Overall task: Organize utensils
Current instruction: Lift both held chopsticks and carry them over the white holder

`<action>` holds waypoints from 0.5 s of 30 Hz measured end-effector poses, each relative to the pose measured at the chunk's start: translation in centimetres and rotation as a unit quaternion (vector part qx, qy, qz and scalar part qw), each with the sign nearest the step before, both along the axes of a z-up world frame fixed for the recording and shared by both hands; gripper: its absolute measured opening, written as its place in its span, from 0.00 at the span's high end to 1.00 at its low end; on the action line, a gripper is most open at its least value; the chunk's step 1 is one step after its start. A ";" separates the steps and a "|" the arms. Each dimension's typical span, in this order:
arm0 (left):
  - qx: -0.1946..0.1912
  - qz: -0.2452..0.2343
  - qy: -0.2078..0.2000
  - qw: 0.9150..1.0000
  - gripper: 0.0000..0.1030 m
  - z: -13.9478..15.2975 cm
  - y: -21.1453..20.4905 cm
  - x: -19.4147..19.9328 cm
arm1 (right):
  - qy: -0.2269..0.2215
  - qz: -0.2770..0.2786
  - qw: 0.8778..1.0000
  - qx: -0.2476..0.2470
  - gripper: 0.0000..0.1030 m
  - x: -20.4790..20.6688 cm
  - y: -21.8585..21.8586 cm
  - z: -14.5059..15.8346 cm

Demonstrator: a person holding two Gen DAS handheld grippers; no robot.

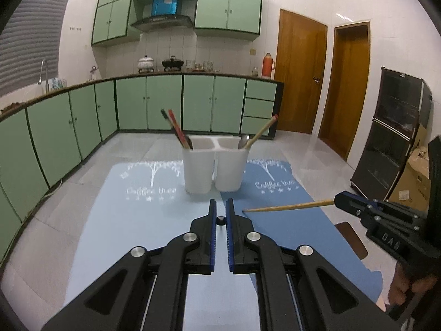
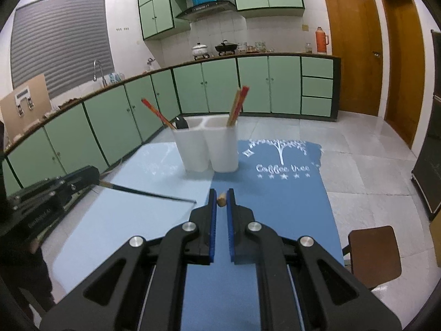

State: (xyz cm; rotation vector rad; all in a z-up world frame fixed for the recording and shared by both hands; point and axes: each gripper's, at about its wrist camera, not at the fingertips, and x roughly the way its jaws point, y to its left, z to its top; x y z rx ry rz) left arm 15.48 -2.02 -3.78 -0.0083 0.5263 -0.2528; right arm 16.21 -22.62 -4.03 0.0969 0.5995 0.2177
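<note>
**Two chopsticks pinched crosswise, short of the holder**

Left wrist view:
- Straight ahead, beyond the fingertips: white two-cup holder, standing upright where the light mat meets the dark mat.
- Left gripper nearly closed on a dark chopstick. Seen only as a small black butt in the gap, so pinched across the fingers rather than pointed at the holder.
- Nearer than the holder and to its right: right gripper, clamped on the thick end of a wooden chopstick. Long axis roughly level, thin tip aimed leftward, stopping just beside the left fingertips and well short of the holder.

Right wrist view:
- Ahead and near the centre line again: the holder, wooden and red sticks leaning in its right cup, red and dark ones in its left.
- Right gripper squeezing the wooden chopstick, only the butt visible between the jaws.
- Nearer than the holder and to its left: left gripper, with the dark chopstick running rightward and slightly down, its tip close to the right fingers.

Judged from both: neither side clearly nearer. Each stick lying sideways, so needing a turn to upright, tip down, above the matching cup.
</note>
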 end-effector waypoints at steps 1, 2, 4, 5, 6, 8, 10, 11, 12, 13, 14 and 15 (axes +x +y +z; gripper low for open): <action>-0.001 -0.001 -0.001 1.000 0.94 0.2 -0.1 0.2 | -0.002 0.003 1.000 0.002 0.94 0.2 0.0 0.6; -0.003 -0.004 -0.003 1.000 0.94 0.5 -0.1 0.3 | -0.004 0.006 1.000 0.002 0.94 0.3 0.0 1.0; -0.003 -0.009 -0.008 1.000 0.94 1.1 -0.2 0.7 | -0.010 0.014 1.000 0.002 0.94 0.8 0.1 2.2; -0.002 -0.011 -0.010 1.000 0.94 1.2 -0.3 0.8 | -0.012 0.020 1.000 0.004 0.94 1.0 0.2 2.8; 0.000 -0.014 -0.014 1.000 0.94 1.5 -0.4 0.9 | -0.012 0.026 1.000 0.004 0.94 1.4 0.3 3.4; 0.003 -0.019 -0.019 1.000 0.94 1.9 -0.5 1.1 | -0.012 0.037 0.999 0.003 0.94 1.9 0.6 4.4; 0.005 -0.023 -0.023 0.999 0.94 2.3 -0.7 1.2 | -0.013 0.051 0.999 -0.003 0.94 2.5 1.0 5.4; 0.006 -0.025 -0.026 0.999 0.94 2.6 -0.8 1.3 | -0.013 0.057 0.998 -0.007 0.94 2.8 1.2 5.9; 0.007 -0.027 -0.028 0.999 0.94 2.7 -0.9 1.3 | -0.013 0.064 0.998 -0.012 0.94 3.2 1.5 6.4; 0.007 -0.028 -0.030 0.999 0.94 2.9 -0.9 1.4 | -0.013 0.069 0.997 -0.014 0.94 3.4 1.6 6.8; 0.008 -0.030 -0.032 0.999 0.94 3.1 -0.9 1.5 | -0.015 0.073 0.997 -0.017 0.94 3.6 1.8 7.1; 0.009 -0.032 -0.034 0.999 0.94 3.3 -1.0 1.5 | -0.017 0.077 0.997 -0.020 0.94 3.8 1.9 7.6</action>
